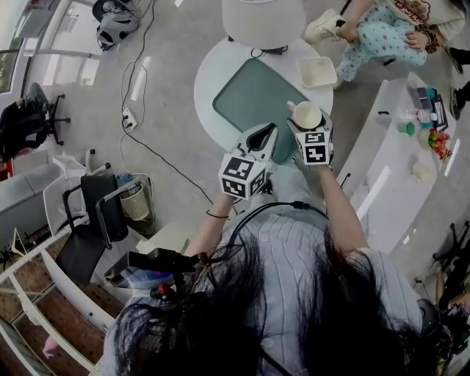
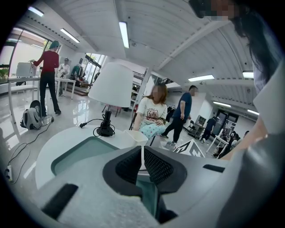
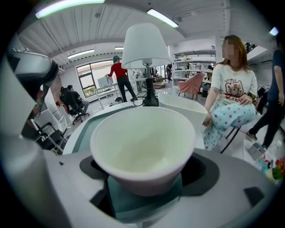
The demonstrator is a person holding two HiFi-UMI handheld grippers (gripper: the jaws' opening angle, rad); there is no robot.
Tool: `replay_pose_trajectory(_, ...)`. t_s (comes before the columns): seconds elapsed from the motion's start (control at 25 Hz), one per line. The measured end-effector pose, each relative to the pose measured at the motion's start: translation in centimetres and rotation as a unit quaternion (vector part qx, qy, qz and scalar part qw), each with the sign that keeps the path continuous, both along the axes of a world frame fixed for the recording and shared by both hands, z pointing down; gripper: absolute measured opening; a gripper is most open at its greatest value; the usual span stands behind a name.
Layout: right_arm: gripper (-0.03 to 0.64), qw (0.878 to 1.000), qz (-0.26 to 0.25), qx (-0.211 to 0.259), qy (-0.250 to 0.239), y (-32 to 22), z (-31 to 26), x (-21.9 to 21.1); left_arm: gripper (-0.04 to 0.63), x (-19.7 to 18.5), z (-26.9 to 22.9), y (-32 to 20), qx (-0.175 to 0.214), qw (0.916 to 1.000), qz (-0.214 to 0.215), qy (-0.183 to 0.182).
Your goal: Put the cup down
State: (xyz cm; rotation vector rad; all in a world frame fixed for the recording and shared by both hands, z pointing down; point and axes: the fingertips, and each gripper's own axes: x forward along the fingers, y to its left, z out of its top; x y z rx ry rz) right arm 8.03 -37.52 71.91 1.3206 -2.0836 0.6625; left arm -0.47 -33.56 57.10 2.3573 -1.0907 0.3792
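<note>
A white cup (image 1: 307, 115) is held above the near right edge of the green mat (image 1: 253, 95) on the round white table (image 1: 213, 73). My right gripper (image 1: 309, 126) is shut on it. In the right gripper view the cup (image 3: 142, 142) fills the middle, mouth up and empty, with the right gripper (image 3: 142, 176) clamped round its lower wall. My left gripper (image 1: 263, 136) hovers beside it, over the mat's near edge, shut with nothing in it. In the left gripper view the left gripper (image 2: 142, 162) shows its pads almost touching, with the mat (image 2: 80, 153) beyond.
A lamp (image 1: 263, 22) with a white shade stands at the table's far side, its cable beside it. A white square tray (image 1: 316, 71) sits at the far right of the table. A seated person (image 1: 382, 33) is behind it. A long white side table (image 1: 400, 154) holds small items.
</note>
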Motion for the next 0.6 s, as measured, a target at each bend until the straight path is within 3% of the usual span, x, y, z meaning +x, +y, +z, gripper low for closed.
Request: replay_pose_trajectory(0.6, 0.428, 1.0, -0.009, 0.019, -0.009, -0.07, 0.55, 0.0, 0.02, 0.18, -0.16, 0.36, 0.0, 1.0, -0.008, -0.002)
